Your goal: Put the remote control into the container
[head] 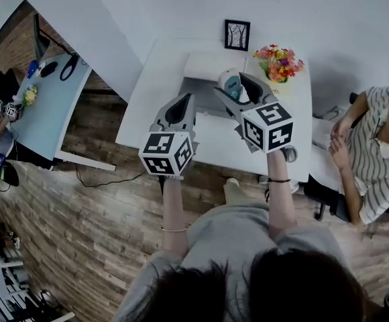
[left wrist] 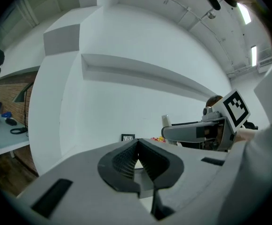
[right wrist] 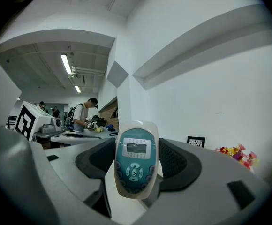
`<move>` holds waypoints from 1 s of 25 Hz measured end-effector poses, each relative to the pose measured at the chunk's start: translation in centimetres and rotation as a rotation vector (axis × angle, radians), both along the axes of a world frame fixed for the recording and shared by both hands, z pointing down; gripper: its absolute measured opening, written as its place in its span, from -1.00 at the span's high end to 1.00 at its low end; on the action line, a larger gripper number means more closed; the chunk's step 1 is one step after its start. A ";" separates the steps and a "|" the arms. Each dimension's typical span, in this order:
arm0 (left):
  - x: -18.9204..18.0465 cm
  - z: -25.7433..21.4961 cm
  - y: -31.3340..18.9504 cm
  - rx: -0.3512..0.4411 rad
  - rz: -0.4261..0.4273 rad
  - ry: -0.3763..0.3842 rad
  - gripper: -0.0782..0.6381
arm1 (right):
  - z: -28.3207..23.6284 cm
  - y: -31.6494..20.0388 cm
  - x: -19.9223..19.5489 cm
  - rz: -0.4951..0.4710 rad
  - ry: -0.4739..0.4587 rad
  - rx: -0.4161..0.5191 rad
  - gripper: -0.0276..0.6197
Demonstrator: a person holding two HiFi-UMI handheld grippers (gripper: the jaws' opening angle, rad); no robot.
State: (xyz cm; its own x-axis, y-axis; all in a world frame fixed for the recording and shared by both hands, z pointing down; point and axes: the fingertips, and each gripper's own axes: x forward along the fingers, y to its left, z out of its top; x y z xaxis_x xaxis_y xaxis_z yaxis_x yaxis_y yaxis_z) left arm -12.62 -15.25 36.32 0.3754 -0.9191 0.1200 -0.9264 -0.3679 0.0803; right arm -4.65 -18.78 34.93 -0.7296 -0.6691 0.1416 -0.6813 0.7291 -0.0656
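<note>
A white remote control (right wrist: 136,161) with a teal face and small screen stands upright between the pads of my right gripper (right wrist: 137,175), which is shut on it. From the head view the remote control (head: 231,84) is held in the air over the white table (head: 157,72), just right of the white container (head: 206,62) and above its near right corner. My left gripper (head: 180,108) hovers lower left of the container, shut with nothing in it; its pads meet in the left gripper view (left wrist: 137,159). The right gripper (left wrist: 197,131) shows there at the right.
A framed picture (head: 237,35) and a flower bouquet (head: 278,62) stand at the table's far edge. A person in a striped shirt (head: 375,153) sits at the table's right end. A light blue table (head: 47,106) with small items is at left.
</note>
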 end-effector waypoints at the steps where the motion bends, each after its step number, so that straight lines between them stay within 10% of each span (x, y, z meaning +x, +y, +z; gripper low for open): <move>1: -0.1 0.2 -1.0 -0.005 0.001 0.005 0.77 | 0.0 -0.9 -0.2 -0.005 0.004 -0.002 0.02; 25: -3.0 8.5 -12.0 -0.246 0.034 0.047 0.77 | 10.3 -11.4 -5.0 -0.107 0.218 -0.286 0.02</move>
